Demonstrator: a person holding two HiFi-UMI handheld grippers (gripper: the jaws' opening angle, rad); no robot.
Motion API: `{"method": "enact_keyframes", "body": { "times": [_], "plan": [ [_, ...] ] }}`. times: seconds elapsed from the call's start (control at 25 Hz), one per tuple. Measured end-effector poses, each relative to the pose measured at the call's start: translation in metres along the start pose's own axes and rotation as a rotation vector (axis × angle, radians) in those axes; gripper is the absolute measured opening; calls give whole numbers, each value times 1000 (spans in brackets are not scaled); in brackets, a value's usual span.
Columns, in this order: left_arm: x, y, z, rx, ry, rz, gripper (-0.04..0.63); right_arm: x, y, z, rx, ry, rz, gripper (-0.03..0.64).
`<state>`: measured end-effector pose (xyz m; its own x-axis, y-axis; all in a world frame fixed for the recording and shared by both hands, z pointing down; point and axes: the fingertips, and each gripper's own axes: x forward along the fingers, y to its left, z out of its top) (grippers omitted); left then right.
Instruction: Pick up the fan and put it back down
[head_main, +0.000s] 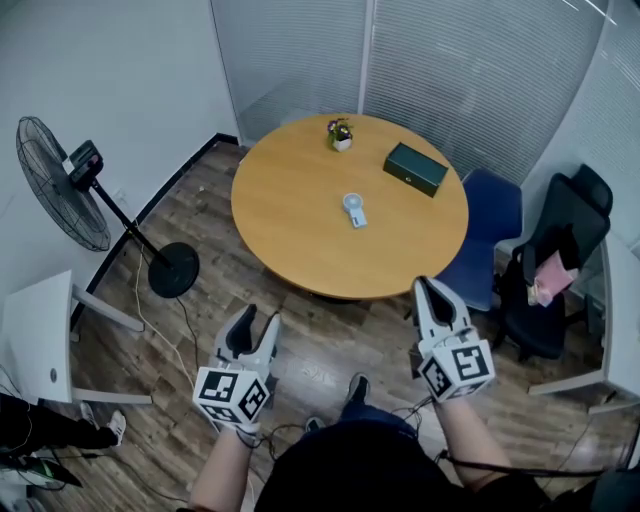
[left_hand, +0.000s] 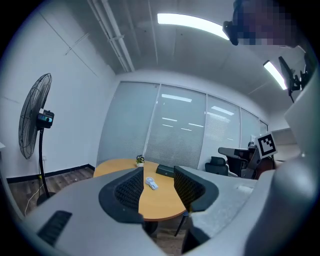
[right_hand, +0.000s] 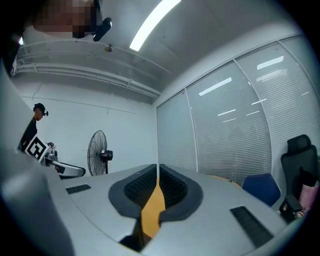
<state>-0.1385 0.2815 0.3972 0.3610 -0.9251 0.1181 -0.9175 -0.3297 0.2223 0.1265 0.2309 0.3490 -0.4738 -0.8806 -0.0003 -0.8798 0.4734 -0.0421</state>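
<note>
A small white hand-held fan lies flat near the middle of the round wooden table. In the left gripper view the small fan shows far off between the jaws. My left gripper hangs in the air in front of the table's near edge, open and empty, well short of the fan. My right gripper is held up at the table's near right edge, shut with nothing in it; its jaw tips almost touch. A tall black pedestal fan stands on the floor at the left.
On the table's far side are a dark green box and a small potted plant. A blue chair and a black office chair stand at the right. A white desk is at the left, and cables lie on the floor.
</note>
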Motion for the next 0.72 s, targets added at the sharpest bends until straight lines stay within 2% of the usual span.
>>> {"method": "enact_keyframes", "body": {
  "times": [0.4,0.56,0.72],
  "plan": [
    [101,-17,17,49,17,52,187,70,-87,-10,56,12,37,73],
    [124,-21,19,89,18,87,187,91,-109,-16,59,20,62,78],
    [140,-22,14,78,28,108,187,107,-126,-22,57,32,79,80]
  ]
}}
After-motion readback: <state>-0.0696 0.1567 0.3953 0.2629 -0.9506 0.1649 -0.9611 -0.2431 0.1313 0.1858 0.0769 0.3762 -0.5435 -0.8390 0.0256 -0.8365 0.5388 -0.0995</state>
